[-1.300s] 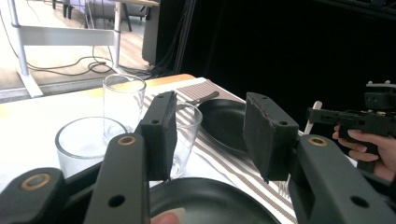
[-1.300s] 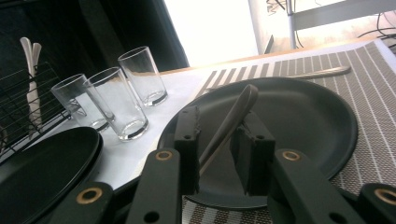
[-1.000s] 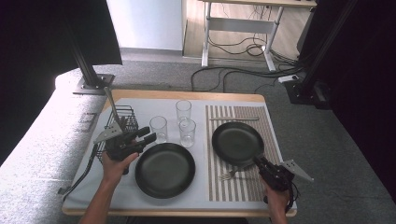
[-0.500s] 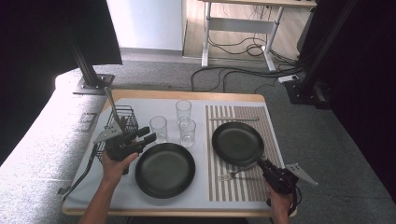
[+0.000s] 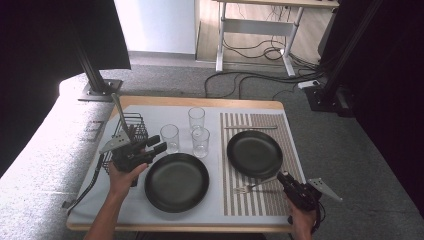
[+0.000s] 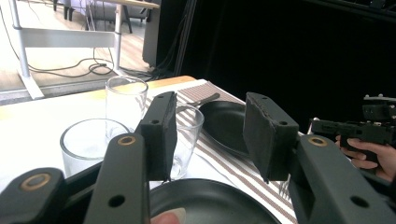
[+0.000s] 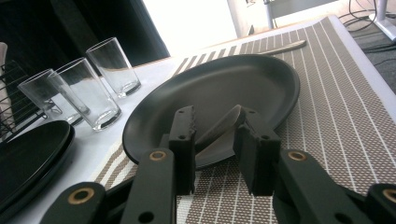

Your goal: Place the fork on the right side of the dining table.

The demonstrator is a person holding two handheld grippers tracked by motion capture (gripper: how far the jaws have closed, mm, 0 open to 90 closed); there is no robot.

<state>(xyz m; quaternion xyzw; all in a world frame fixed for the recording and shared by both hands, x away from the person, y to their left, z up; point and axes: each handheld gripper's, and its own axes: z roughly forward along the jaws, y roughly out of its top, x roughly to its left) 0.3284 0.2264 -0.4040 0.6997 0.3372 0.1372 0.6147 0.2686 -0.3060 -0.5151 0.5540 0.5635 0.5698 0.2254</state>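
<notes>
From above, the right hand-held gripper [image 5: 281, 178] had drawn back a little toward the tabletop's [image 5: 125, 215] near edge, and the fork [image 5: 248, 187] lay just beside the right plate's [image 5: 254, 154] near rim. The left hand-held gripper [image 5: 156, 143] had stayed put left of the other plate [image 5: 176, 181].

In the left gripper view, its jaws stood wide and empty, glasses [image 6: 123, 100] beyond.

In the right gripper view, the jaws [image 7: 217, 154] gaped around the fork's handle [image 7: 219, 128] without clamping it, so a pickup was probably next.
</notes>
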